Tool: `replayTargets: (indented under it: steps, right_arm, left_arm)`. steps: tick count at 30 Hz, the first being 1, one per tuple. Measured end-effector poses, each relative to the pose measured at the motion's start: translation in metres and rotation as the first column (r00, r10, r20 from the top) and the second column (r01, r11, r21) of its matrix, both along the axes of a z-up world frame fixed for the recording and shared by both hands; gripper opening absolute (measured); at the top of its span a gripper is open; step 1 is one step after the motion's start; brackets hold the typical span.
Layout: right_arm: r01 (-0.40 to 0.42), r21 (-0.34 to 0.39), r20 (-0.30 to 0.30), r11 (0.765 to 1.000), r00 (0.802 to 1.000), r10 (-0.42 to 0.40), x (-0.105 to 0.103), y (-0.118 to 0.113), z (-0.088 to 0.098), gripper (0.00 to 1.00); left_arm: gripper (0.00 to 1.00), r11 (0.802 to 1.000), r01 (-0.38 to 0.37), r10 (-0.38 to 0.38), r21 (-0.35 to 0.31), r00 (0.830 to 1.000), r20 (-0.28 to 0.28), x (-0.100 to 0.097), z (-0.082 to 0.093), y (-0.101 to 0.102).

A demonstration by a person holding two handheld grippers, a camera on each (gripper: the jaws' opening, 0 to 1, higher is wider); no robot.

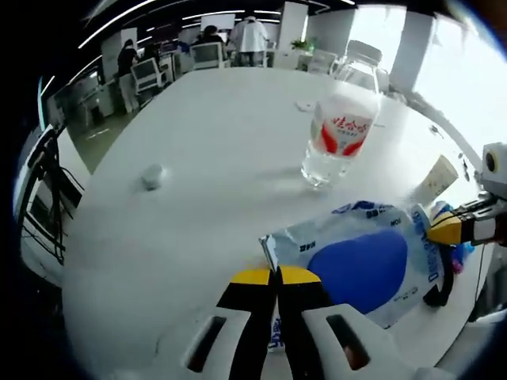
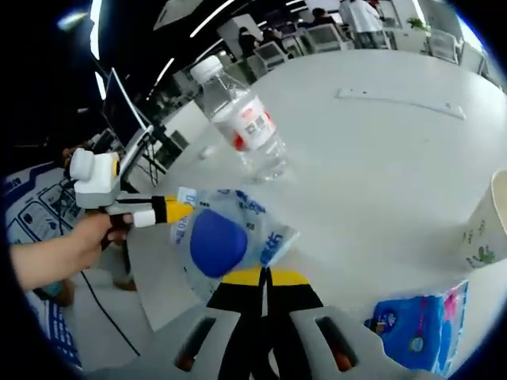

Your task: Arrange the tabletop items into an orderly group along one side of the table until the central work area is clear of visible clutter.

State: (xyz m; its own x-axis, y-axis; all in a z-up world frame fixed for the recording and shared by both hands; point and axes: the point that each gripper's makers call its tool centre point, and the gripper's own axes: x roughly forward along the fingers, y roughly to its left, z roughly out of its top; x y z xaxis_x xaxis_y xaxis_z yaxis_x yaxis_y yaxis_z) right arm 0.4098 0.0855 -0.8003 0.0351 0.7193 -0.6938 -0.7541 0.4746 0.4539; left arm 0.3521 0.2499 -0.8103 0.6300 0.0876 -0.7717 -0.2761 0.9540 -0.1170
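A blue-and-white plastic packet [image 1: 364, 265] [image 2: 219, 237] hangs between both grippers above the white table [image 1: 214, 111] [image 2: 380, 158]. My left gripper [image 1: 277, 275] is shut, and the packet's near edge runs in between its yellow-tipped jaws. In the right gripper view it [image 2: 181, 210] reaches in from the left, held by a hand [image 2: 87, 237], its tip on the packet's edge. My right gripper [image 2: 265, 275] is shut on the packet's opposite edge, and it [image 1: 445, 229] enters the left gripper view from the right. A clear water bottle [image 1: 341, 119] [image 2: 242, 119] with a red-and-white label stands just beyond the packet.
A paper cup [image 2: 487, 222] [image 1: 438, 178] and a blue-and-pink tissue pack [image 2: 420, 328] sit near the table edge by the right gripper. A small white cap [image 1: 152, 176] lies apart to the left. A thin strip [image 2: 396, 101] lies farther out. Office chairs, monitors and people are beyond the table.
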Motion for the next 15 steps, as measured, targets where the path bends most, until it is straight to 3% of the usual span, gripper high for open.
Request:
replayTargets:
  steps: [15]
  right_arm:
    - [-0.007,-0.031,-0.002,1.0,1.0,0.007,-0.002,-0.005,-0.012,0.0]
  left_arm:
    - [0.0,0.999,0.032,-0.032,0.009,0.999,-0.016,0.003,-0.008,-0.001]
